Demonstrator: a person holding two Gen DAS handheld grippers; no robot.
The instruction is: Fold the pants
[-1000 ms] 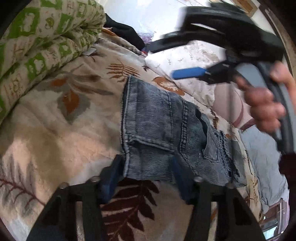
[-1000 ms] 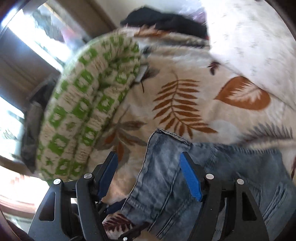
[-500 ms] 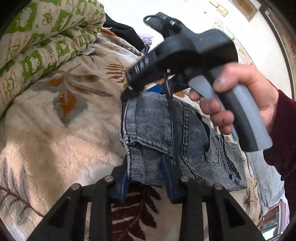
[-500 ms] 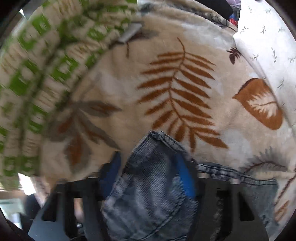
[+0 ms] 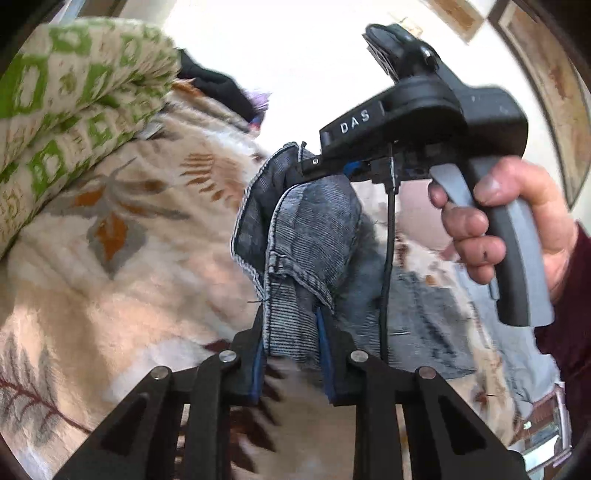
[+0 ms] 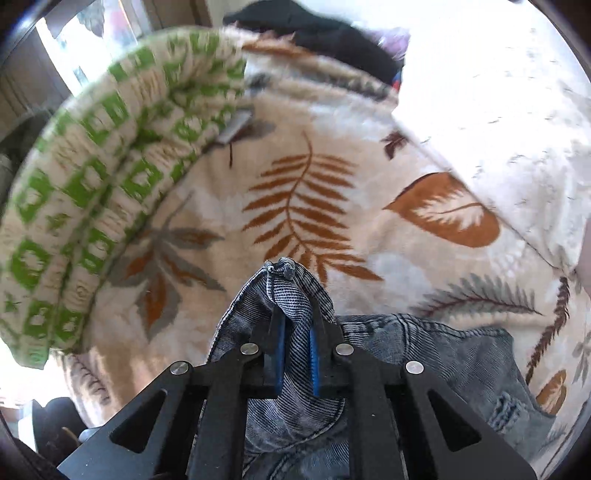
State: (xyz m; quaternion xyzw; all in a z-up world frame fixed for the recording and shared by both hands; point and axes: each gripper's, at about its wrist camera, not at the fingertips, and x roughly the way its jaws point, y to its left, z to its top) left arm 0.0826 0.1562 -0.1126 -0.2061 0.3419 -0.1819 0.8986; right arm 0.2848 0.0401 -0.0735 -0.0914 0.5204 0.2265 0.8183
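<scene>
Both grippers are clamped on the pants (image 5: pixel 314 229), grey-blue denim, which lie on a cream blanket (image 5: pixel 110 295) printed with rust and grey fern leaves; all places below are given relative to the pants. Far to their left, a rolled quilt (image 5: pixel 66 110) with green square motifs sits on the blanket edge, well apart from the denim. Behind the pants, a dark garment (image 6: pixel 332 33) lies heaped at the far side of the blanket. In the left wrist view, the left gripper (image 5: pixel 291 354) has its blue-lined jaws closed on a bunched fold of the hem end, denim filling the gap between them. Directly above that fold, the cloth rises off the blanket in a slack peak, inner face and stitched edge exposed. At the top of the peak the right gripper (image 5: pixel 340 168) pinches the fabric; its black body bears the letters "DAS", and a thin black cable hangs down from it across the denim. To the right, the person's right hand (image 5: pixel 509 229) wraps the grey handle. In the right wrist view, the right gripper (image 6: pixel 295 343) shows jaws drawn tight on a twisted ridge of denim, with a small knot of hem protruding past the tips. The remainder of the pants spreads flat on the blanket to the right. A white patterned pillow (image 6: pixel 517 129) lies beyond, upper right.
</scene>
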